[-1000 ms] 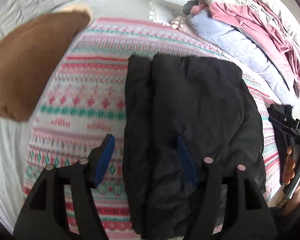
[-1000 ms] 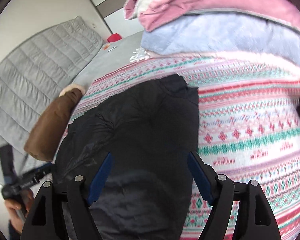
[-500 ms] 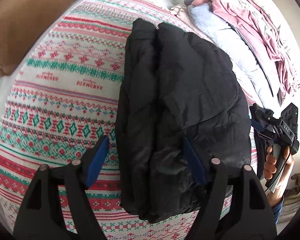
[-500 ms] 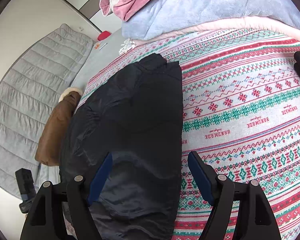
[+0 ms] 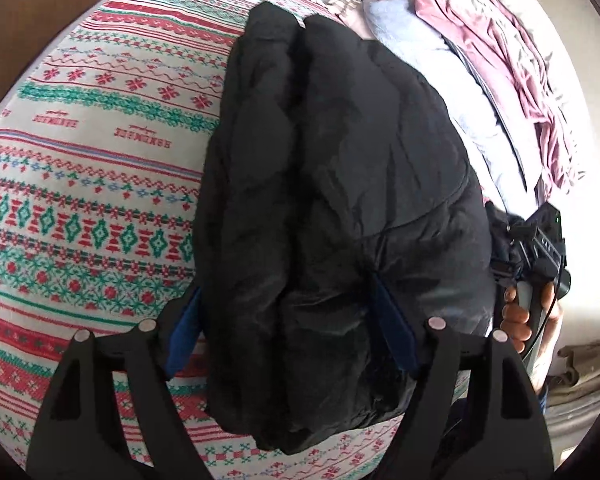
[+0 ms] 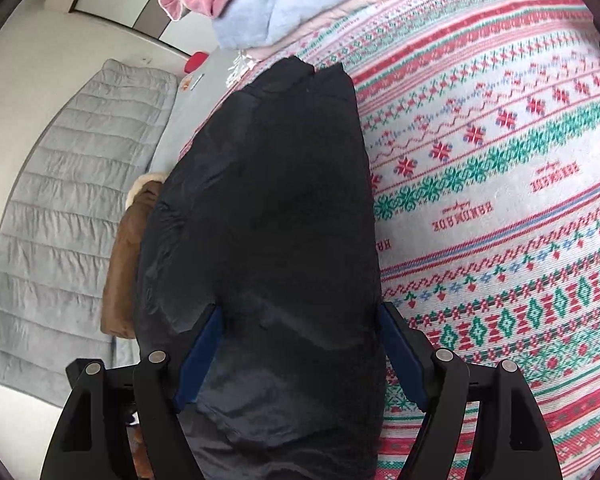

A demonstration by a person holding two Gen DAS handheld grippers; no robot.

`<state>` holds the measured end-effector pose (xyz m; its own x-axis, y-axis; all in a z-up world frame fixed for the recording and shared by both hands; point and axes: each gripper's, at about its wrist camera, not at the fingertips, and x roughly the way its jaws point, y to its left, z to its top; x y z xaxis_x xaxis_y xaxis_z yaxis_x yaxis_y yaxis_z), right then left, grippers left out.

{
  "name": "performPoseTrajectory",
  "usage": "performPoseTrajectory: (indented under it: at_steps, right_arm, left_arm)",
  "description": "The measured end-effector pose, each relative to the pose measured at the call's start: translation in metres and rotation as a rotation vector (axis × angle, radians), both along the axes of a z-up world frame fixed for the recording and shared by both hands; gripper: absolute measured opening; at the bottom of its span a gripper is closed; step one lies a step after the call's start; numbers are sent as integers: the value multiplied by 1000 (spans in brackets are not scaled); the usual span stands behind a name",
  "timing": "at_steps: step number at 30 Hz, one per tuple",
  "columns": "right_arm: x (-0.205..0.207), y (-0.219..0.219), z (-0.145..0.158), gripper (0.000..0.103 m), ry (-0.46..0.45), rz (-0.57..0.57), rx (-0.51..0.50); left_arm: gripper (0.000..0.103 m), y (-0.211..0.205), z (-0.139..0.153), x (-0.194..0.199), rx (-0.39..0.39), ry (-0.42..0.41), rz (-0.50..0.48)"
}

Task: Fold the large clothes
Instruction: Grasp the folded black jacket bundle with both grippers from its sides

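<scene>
brown garment (image 6: 126, 256) at 9 o'clock of jacket, touching its edge | black jacket (image 5: 332, 184) folded lengthwise on patterned blanket (image 5: 84, 168) | left gripper (image 5: 290, 322) spread, fingers astride near end | right gripper (image 6: 300, 344) spread likewise | pink and blue bedding (image 5: 480, 64) at 2 o'clock

The patterned blanket (image 6: 500, 200) carries the woven word "HANDMADE" in red, repeated along one pale band right of the right gripper's fingers; ahead-left of the left gripper it reads upside down
</scene>
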<state>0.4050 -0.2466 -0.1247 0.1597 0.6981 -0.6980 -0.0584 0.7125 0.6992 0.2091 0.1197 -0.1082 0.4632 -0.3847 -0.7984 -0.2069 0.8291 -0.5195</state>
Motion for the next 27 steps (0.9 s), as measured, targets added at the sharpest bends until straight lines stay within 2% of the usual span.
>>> performPoseTrajectory:
  at_steps: [7, 9, 10, 13, 20, 27]
  right_arm:
    - [1, 5, -6, 84, 26, 0, -8]
    - [0, 7, -11, 89, 36, -5, -16]
    - [-1, 9, -14, 90, 42, -7, -15]
    - [-3, 18, -23, 92, 70, -7, 9]
    - [-3, 30, -33, 97, 89, -20, 57]
    - [-8, 41, -34, 100, 67, -18, 54]
  left_arm:
    - [80, -9, 0, 3, 18, 0, -5]
    - [82, -15, -2, 3, 45, -11, -6]
    - [85, -21, -3, 3, 77, -13, -11]
    - [86, -31, -3, 3, 135, -22, -27]
    - [87, -34, -6, 6, 121, -21, -25]
    - [90, -35, -11, 9, 128, -13, -24]
